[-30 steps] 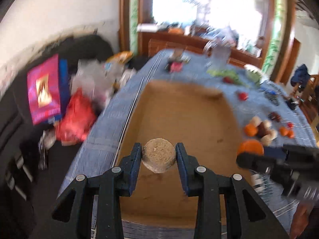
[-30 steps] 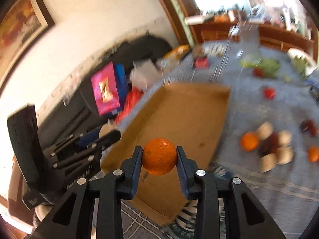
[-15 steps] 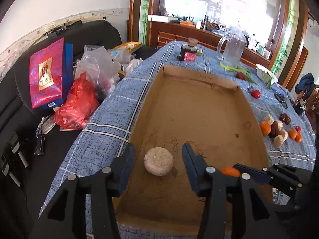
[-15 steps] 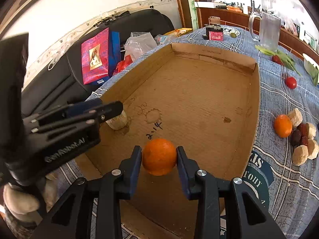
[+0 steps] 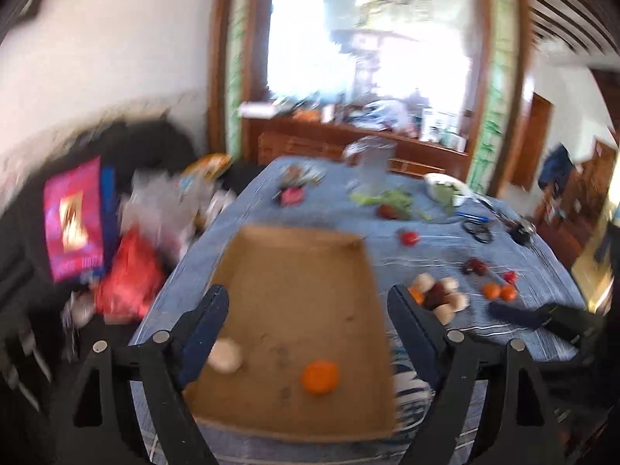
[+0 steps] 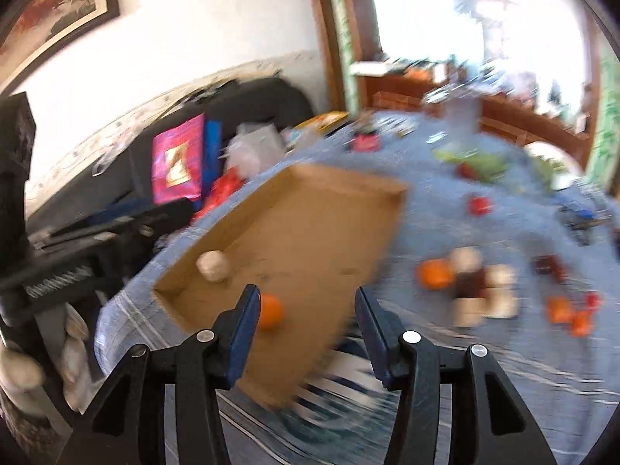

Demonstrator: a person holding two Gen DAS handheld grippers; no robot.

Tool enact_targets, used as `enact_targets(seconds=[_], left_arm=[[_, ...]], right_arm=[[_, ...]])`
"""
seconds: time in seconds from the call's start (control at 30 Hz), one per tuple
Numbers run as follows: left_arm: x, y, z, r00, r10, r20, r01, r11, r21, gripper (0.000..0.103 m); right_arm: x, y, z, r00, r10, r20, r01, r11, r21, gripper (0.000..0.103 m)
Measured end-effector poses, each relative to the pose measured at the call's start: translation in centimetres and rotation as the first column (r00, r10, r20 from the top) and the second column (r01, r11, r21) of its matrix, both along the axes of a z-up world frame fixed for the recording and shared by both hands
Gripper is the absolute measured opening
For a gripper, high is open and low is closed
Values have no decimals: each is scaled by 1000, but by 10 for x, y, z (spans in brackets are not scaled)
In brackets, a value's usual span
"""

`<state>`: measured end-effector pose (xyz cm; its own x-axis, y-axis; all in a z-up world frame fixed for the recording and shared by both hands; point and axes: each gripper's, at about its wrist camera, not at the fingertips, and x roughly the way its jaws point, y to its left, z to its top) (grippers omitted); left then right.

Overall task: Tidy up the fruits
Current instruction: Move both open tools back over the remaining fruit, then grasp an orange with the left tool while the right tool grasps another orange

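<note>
A shallow cardboard tray point(image 5: 298, 271) point(image 6: 310, 209) lies on the blue checked tablecloth. Inside it, near the front, lie a beige round fruit point(image 5: 225, 355) point(image 6: 211, 265) and an orange point(image 5: 319, 377) point(image 6: 270, 311). My left gripper point(image 5: 308, 321) is open and empty, raised above the tray's near end. My right gripper point(image 6: 304, 325) is open and empty above the tray's near right corner. A pile of loose fruit point(image 5: 438, 296) point(image 6: 469, 283), orange, beige and dark red, lies on the cloth right of the tray. Both views are blurred.
Small oranges point(image 5: 498, 291) point(image 6: 567, 312) and a tomato point(image 5: 410, 238) point(image 6: 479, 205) lie further right. A glass jug point(image 5: 370, 162), greens point(image 5: 387, 199) and scissors point(image 5: 478, 228) are at the table's far end. Bags point(image 5: 128, 275) sit on the black sofa to the left.
Both grippers opened wide and pulled up and back. The right one let go of the orange, which now lies in the tray. The beige fruit lies where the left one released it.
</note>
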<state>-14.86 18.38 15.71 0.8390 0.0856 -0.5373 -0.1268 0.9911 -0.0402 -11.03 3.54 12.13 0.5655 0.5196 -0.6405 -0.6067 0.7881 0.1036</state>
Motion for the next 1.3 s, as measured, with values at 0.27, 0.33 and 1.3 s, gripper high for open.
enact_targets(seconds=[0.27, 0.33, 1.3], left_arm=[[13, -106, 13, 976, -191, 105, 189, 981, 28, 86], [21, -125, 12, 973, -206, 106, 204, 979, 27, 97], [157, -194, -90, 917, -348, -196, 328, 936, -126, 58]], right_arm=[[13, -165, 8, 948, -318, -18, 318, 947, 41, 72], [21, -188, 2, 930, -364, -55, 367, 928, 63, 72], [169, -215, -100, 885, -364, -291, 390, 920, 35, 45]])
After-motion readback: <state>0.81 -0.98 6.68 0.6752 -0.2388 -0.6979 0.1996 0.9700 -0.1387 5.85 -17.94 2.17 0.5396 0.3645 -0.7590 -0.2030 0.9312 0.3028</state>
